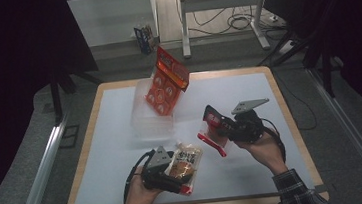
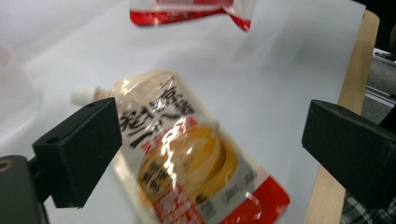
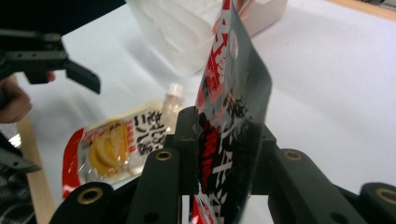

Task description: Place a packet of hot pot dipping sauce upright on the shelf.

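Here we see the white table (image 1: 256,175) mostly bare toward its right and far edges, while a clear tub (image 1: 143,118) with an orange packet (image 1: 166,83) takes the far middle. Our left gripper (image 1: 179,180) hangs with jaws spread wide over the spouted pouch (image 1: 184,166), which lies flat near the front edge, spout pointing away from us. Our right gripper (image 1: 220,124) pinches a dark packet (image 1: 214,129), held upright on its long axis.
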Motion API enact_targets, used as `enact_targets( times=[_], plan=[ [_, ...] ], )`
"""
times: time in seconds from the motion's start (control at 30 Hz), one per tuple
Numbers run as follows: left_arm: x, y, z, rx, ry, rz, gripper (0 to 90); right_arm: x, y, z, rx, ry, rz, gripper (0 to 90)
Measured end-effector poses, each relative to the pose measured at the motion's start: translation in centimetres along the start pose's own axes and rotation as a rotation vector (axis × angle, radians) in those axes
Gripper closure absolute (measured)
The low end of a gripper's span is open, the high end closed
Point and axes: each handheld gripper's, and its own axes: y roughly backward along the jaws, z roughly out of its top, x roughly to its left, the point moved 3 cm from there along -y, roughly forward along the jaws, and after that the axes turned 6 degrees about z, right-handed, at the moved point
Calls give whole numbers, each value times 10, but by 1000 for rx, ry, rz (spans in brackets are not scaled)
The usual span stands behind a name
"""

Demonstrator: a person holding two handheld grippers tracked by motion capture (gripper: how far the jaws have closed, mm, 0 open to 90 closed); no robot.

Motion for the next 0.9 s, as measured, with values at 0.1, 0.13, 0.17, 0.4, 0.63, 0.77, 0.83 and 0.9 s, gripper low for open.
enact_targets(
  times=[0.1,0.13,0.17,0.4,0.63,0.77,0.83,0.9],
  plan=[
    [3,6,-7,2,-3,27,42,-2,-2,6,-4,1,-2,712],
    [4,8,-9,4,-5,34,40,-2,-3,9,-6,6,-2,712],
    [6,11,-11,6,-4,42,40,-2,-4,11,-7,9,-2,712],
    [14,22,-25,9,30,68,32,-3,-14,27,-15,27,9,712],
    [23,32,-40,12,60,101,29,-5,-27,43,-12,56,20,714],
    [25,37,-46,10,60,121,23,-8,-35,52,-13,61,27,715],
    [27,40,-49,7,57,132,18,-10,-40,57,-13,65,32,715],
    [27,43,-51,4,58,141,14,-12,-44,61,-12,65,36,715]
  ],
)
